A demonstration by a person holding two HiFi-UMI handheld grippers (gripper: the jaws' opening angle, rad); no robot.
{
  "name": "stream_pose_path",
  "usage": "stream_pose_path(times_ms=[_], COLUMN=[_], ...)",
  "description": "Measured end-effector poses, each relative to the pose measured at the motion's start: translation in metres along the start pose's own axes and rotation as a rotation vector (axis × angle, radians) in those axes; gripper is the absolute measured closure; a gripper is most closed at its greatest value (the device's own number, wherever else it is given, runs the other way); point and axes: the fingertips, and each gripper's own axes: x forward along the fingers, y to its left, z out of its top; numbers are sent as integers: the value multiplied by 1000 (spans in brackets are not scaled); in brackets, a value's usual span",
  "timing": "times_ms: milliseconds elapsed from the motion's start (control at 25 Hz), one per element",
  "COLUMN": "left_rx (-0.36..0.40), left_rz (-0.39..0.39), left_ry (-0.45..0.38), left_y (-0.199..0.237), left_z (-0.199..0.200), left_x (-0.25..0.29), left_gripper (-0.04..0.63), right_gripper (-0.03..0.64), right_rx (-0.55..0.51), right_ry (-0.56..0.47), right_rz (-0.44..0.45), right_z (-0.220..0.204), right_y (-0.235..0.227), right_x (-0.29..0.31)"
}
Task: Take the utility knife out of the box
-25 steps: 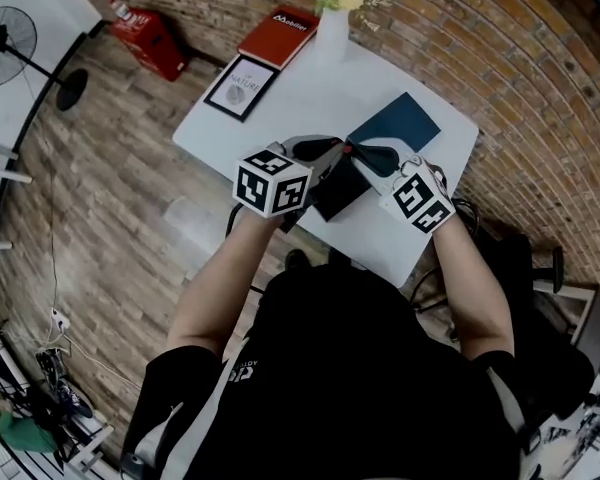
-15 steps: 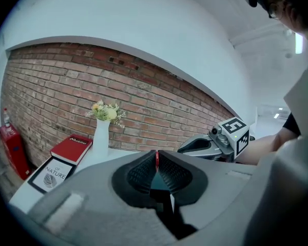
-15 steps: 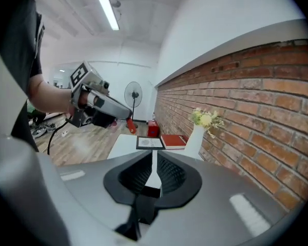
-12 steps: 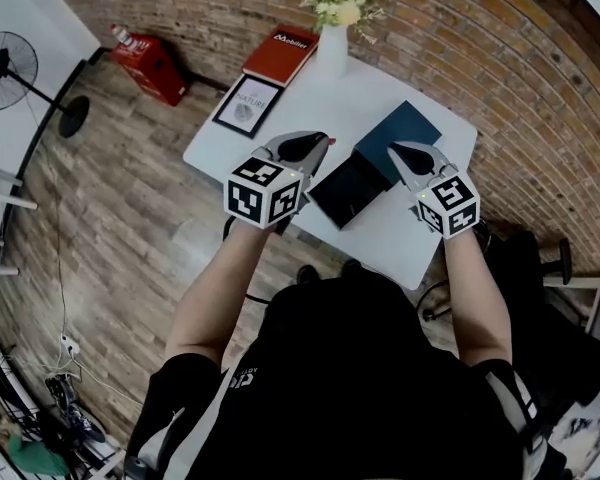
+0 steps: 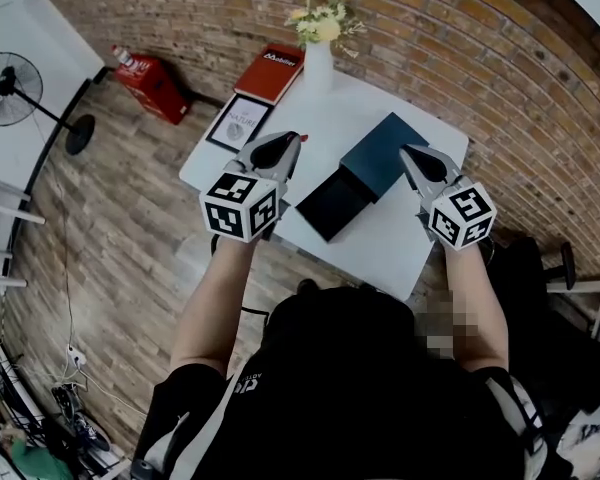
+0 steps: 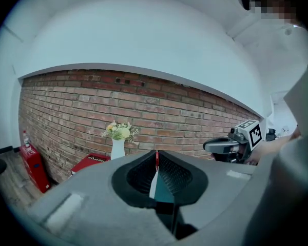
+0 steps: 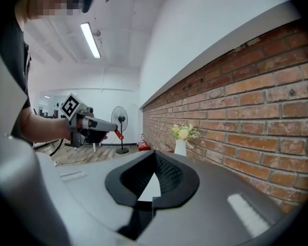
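Since the left gripper [image 5: 288, 144] carries the load: jaws clenched at the very tips on a thin red piece. I take it for the utility knife [image 7: 118, 134].
Knife position: out of the box and up in the air, left of the tray and apart from it. The right gripper view shows it against open floor, touching nothing else.
Grip choice: end pinch only. Most of the red body juts out past the tips and droops a little, so the hold leaves it visible but probably lets it pivot.
Right gripper [image 5: 412, 158]: jaws pressed together, nothing between them. It hangs off the right side of the lid, I'd say to stay out of the way.
Spread: one gripper on each side of the box, so nothing hangs over the middle.
Box tray [image 5: 328, 206]: open, dark inside. I can't make out whether anything is left in it.
Lid [image 5: 385, 153]: dark blue, off the tray, lying at its far end. Touching or overlapping it, I can't tell which.
Table [image 5: 380, 248]: bare white stretch on my side of the tray, a likely spot to set the knife down.
Back of table: vase [image 5: 317, 53], red book [image 5: 271, 68], framed print [image 5: 235, 123], all well clear of the box.
Progress: removal looks done. What's left is putting it down.
Risk: it could twist or slip from the tips if I swing fast.
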Motion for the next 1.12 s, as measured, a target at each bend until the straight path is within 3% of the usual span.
stream_pose_path(times_ms=[320, 560, 1120], left_rx=[-13, -16, -16], left_rz=[125, 175, 169], left_ry=[-49, -67, -72], left_y=[-24, -40, -46], left_z=[15, 14, 10], left_x=[10, 12, 18], left_gripper=[575, 575, 575], right_gripper=[617, 618, 618], right_rx=[26, 24, 33], right_ry=[-97, -136, -126], right_rz=[-6, -53, -30], right_z=[23, 24, 20], right_y=[-44, -69, -65], right_x=[-52, -81, -74])
